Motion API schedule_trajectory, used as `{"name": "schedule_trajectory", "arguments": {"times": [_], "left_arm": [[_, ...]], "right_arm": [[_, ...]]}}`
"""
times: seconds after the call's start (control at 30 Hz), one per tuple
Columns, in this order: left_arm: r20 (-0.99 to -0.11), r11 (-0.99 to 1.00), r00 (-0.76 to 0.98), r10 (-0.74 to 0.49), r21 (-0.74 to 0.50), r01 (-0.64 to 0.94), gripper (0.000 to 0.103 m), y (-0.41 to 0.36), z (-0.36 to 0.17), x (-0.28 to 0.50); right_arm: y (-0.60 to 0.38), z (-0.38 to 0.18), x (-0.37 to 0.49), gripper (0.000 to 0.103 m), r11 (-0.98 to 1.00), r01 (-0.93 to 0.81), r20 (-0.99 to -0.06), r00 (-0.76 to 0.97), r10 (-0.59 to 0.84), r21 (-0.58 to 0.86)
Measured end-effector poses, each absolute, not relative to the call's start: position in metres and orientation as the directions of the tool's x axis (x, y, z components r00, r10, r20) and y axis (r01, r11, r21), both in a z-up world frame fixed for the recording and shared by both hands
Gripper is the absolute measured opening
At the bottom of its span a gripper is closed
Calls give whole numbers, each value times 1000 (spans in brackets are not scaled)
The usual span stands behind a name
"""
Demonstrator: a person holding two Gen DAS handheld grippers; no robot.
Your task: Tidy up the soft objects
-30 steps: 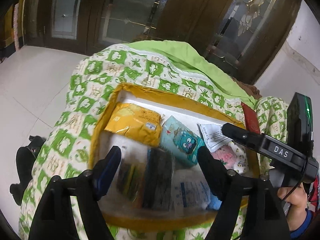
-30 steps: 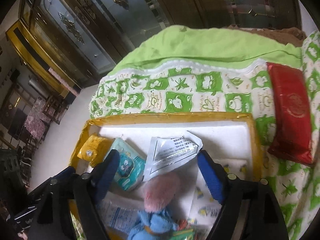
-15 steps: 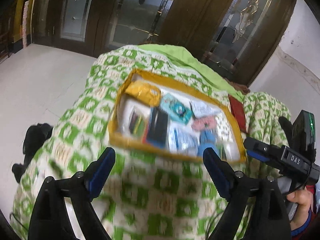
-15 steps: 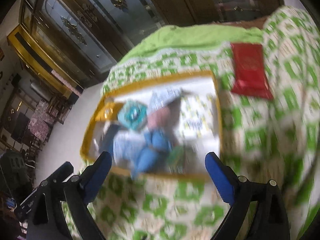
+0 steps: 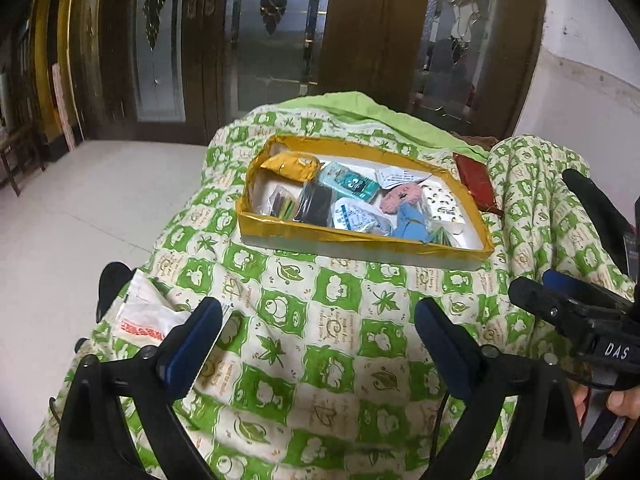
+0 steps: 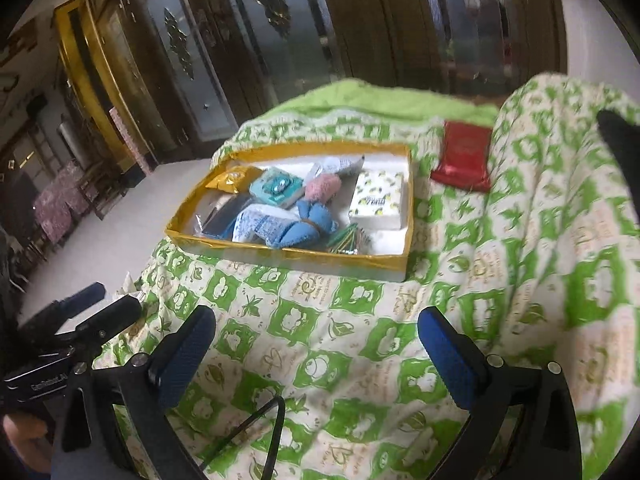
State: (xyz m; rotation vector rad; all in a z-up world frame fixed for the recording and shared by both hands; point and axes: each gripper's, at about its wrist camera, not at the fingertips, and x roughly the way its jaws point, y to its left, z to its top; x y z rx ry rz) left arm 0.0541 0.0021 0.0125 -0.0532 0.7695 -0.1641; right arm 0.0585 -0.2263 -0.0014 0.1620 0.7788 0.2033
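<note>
A: Green-and-cream quilt [image 5: 320,344] is seen nearest, bare between the pads of the left tool [image 5: 318,326], whose jaws have just been opening and stand spread wide with nothing between them.

B: The same is seen under the right tool [image 6: 316,330]: jaws just opened, spread, nothing held, open cloth ahead up to the near wall of the tray.

A: Just left of the left tool, a white plastic bag [image 5: 146,316] lies at the quilt's edge, where the cloth drops toward the pale floor [image 5: 80,208]. That bag is barely shown in the right view.

B: Farther on, the yellow-rimmed tray [image 5: 360,240] rests on the quilt, with soft objects inside: a yellow packet [image 5: 290,164], a teal pack [image 5: 348,184], a pink plush piece [image 5: 402,198], a blue cloth item [image 6: 310,222].

A: A white lemon-print tissue pack [image 6: 378,204] is shown clearly only in the right view.

B: Beyond the tray's right corner lies a red pouch [image 6: 464,156], apart from it. A plain green cover [image 6: 384,100] and dark glazed doors [image 5: 280,40] close the far side.
</note>
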Motion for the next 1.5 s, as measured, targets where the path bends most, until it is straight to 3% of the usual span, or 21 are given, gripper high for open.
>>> {"name": "schedule_trajectory", "arguments": {"times": [0.67, 1.23, 1.5], "left_arm": [[-632, 993, 772, -65, 33, 110, 103, -11, 37, 11], [-605, 995, 795, -47, 40, 90, 103, -15, 50, -13], [-625, 995, 779, -50, 39, 95, 103, -19, 44, -9]], "right_arm": [[-213, 26, -5, 102, 982, -108, -616, 767, 182, 155], [-229, 57, -51, 102, 967, -65, -607, 767, 205, 245], [-227, 58, -52, 102, 982, -70, -578, 801, 160, 175]]}}
